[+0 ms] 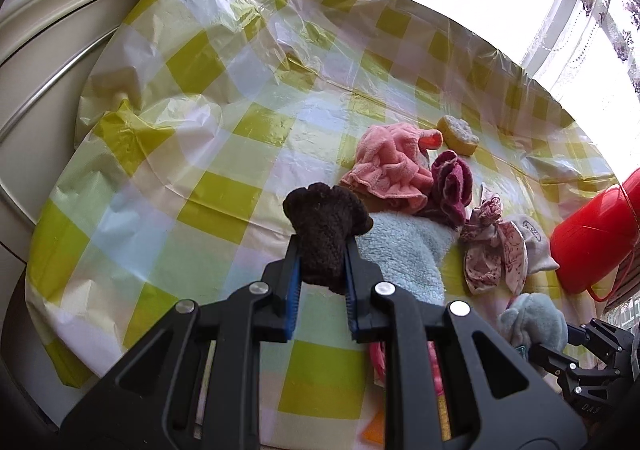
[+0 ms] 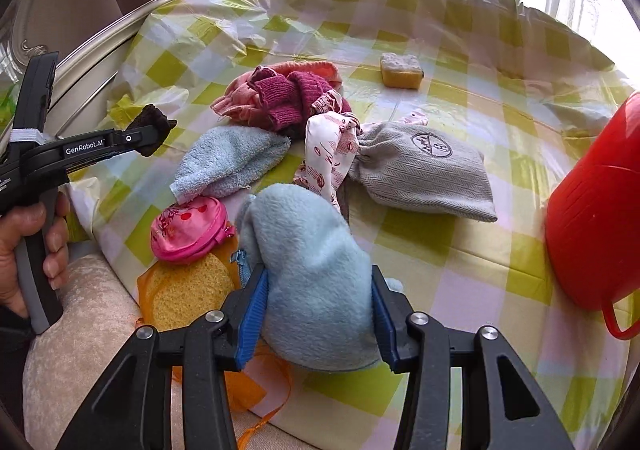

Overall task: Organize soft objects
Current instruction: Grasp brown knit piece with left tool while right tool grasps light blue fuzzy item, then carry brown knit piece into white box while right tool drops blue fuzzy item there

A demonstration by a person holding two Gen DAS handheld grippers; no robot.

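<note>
The left gripper [image 1: 320, 250] has its jaws clamped on a dark brown knitted piece [image 1: 325, 224], pinched by its lower part so the bulk flops above the tips. The right gripper [image 2: 318, 290] has its jaws squeezed in on a pale blue fleece pouch [image 2: 308, 262], which bulges out above and below the pads.

Both grips look shallow to me. The fleece is plump and slippery, so a quick swing could let it squirm free. Just beside it lie a pink zip pouch [image 2: 188, 230] and a yellow sponge [image 2: 188, 294], near the table's edge; dragging the fleece low could nudge them off. Farther out sits the heap of cloths [image 2: 280, 98], the grey drawstring bag [image 2: 424, 170] and the red basket [image 2: 592, 210], presumably the destination. Either gripper crossing carelessly could snag the floral ribbon [image 2: 332, 154].
</note>
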